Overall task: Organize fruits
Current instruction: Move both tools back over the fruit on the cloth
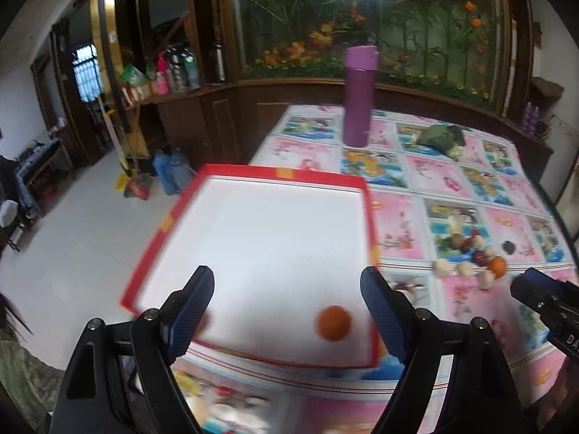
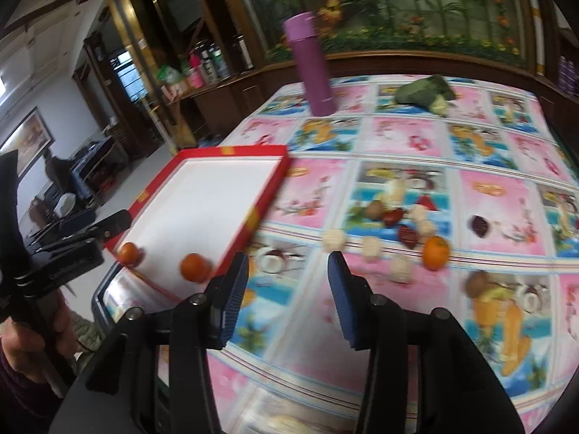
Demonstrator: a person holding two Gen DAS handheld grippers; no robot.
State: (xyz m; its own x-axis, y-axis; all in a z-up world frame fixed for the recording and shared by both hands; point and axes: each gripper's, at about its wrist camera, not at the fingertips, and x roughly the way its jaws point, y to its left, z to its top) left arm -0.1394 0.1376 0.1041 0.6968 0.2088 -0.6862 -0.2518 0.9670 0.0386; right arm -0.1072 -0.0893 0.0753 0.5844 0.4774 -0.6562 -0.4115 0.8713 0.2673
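**Two oranges in the red tray, both hand-held grippers empty**

At the left edge of the worktop [image 2: 416,137], covered by a pink and blue picture cloth, a shallow red-rimmed tray [image 1: 253,171] with a white floor is seen; two oranges are lying at its near end, one [image 2: 129,253] by the near-left corner and the other [image 2: 195,267] close to the near-right rim; the left hand-held gripper [image 1: 287,309] is held above that end with its jaws spread wide and nothing between them; a purple flask [image 2: 313,68] is standing upright farther back; the right hand-held gripper [image 2: 287,289] is held over the cloth just right of the tray, partly open and empty; beyond it a loose cluster of small fruits is scattered, a third orange [image 2: 436,252] among pale [image 2: 333,240] and dark red ones [image 2: 407,237]; a green vegetable [image 2: 423,92] is lying at the far side.
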